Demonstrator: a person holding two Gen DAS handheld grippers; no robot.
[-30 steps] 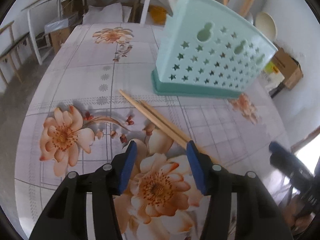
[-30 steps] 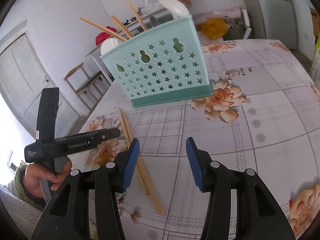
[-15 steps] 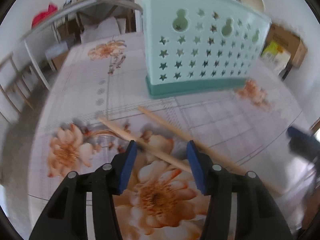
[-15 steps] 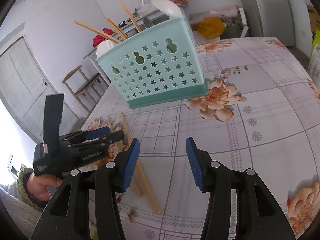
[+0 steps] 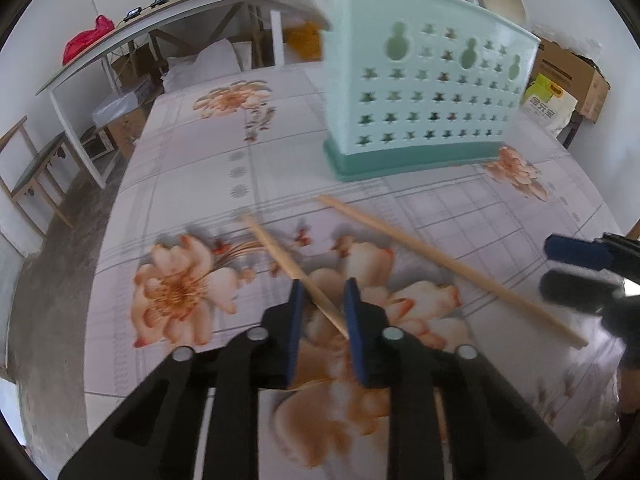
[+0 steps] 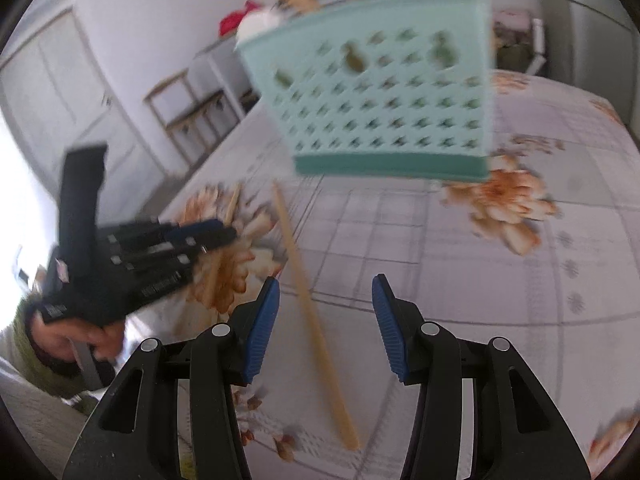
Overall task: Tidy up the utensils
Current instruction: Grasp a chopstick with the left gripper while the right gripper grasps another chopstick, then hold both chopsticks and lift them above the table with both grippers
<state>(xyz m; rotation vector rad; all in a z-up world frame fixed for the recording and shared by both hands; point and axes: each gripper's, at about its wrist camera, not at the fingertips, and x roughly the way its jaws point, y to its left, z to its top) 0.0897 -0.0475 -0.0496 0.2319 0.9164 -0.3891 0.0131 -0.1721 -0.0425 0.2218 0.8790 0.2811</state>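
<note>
A mint-green utensil caddy (image 5: 428, 96) with star holes stands on the floral table and holds chopsticks and white spoons; it also shows in the right wrist view (image 6: 384, 88). Two wooden chopsticks lie in front of it. My left gripper (image 5: 322, 304) has narrowed its jaws around the near end of one chopstick (image 5: 288, 264). The other chopstick (image 5: 448, 264) lies loose to its right. My right gripper (image 6: 325, 312) is open and empty; that loose chopstick (image 6: 308, 308) lies just inside its left finger. The left gripper (image 6: 216, 234) appears at the left of the right wrist view.
The floral tablecloth (image 5: 192, 168) covers the table, whose left edge drops to the floor. A white bench (image 5: 160, 28) and wooden chairs (image 5: 36, 176) stand beyond. Cardboard boxes (image 5: 572, 76) sit at the far right.
My left gripper moved down and closed in around one chopstick's near end. The two chopsticks have spread apart. My right gripper moved closer to the loose chopstick and the caddy.
</note>
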